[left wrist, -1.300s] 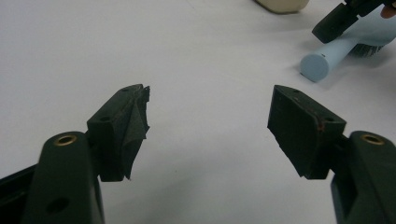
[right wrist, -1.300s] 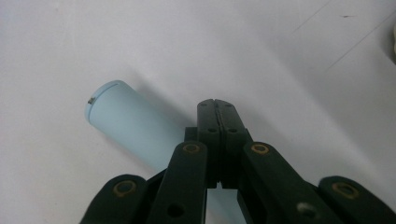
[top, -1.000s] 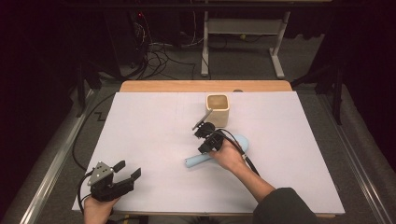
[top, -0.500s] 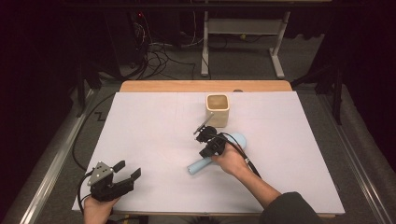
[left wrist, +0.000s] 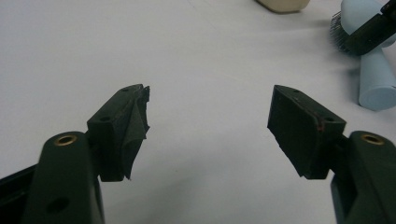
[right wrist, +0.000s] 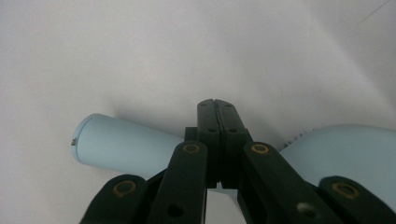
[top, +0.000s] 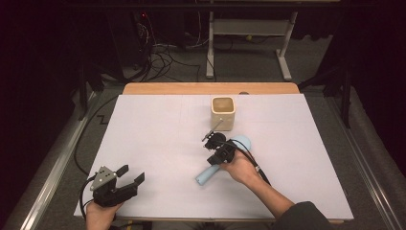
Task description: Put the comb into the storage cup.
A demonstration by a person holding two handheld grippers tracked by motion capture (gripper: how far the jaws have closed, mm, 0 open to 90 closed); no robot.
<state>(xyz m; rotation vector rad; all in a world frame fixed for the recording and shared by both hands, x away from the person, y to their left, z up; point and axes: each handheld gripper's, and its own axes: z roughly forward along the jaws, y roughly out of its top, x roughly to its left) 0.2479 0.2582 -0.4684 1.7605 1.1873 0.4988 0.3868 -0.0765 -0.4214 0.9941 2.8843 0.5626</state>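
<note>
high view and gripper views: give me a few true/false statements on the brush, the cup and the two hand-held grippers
1. The blue brush lies flat on the white sheet. True.
2. The left hand-held gripper is shut on the brush. False: its jaws stand open over bare sheet, far from the brush.
3. The right hand-held gripper has its jaws closed together, right above the brush handle. True.
4. The cup lies tipped on its side. False: it stands upright, mouth up.
5. The cup stands nearer the person than the brush. False: it stands beyond the brush, toward the far edge.
</note>
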